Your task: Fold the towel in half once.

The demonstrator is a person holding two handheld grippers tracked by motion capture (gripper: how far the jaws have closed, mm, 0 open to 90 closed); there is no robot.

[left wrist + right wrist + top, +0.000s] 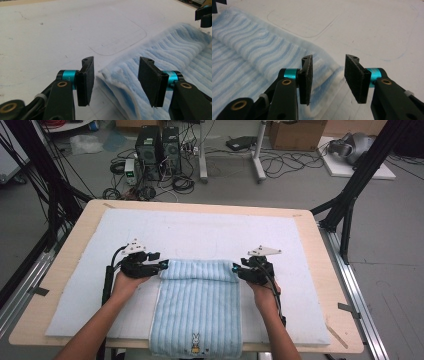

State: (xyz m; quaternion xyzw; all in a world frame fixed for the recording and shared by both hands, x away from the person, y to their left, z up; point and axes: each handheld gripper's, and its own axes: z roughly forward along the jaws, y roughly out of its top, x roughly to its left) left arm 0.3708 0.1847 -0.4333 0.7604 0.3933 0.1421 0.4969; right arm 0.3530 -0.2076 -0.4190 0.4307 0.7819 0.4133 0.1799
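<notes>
Towel [197,307], pale blue with ribbed stripes and a soft pile, lies at the middle of the near edge of the tabletop [60,270], its near end hanging just past that edge and carrying a small embroidered rabbit with tiny marks under it too small to read. A white padded mat [200,230] covers most of the pale wooden tabletop beneath it. The towel's far end is folded back into a thick roll across its width. The left gripper [162,265] sits at the left end of that fold and the right gripper [236,269] at the right end, each held in a hand coming from the near edge. The left gripper view shows its black ribbed pads standing apart with the fold's corner between them, unpressed; the right gripper view shows its pads likewise parted over the fold's other corner. Both gripper views reveal faint pen-drawn rounded outlines on the mat beyond the towel.
</notes>
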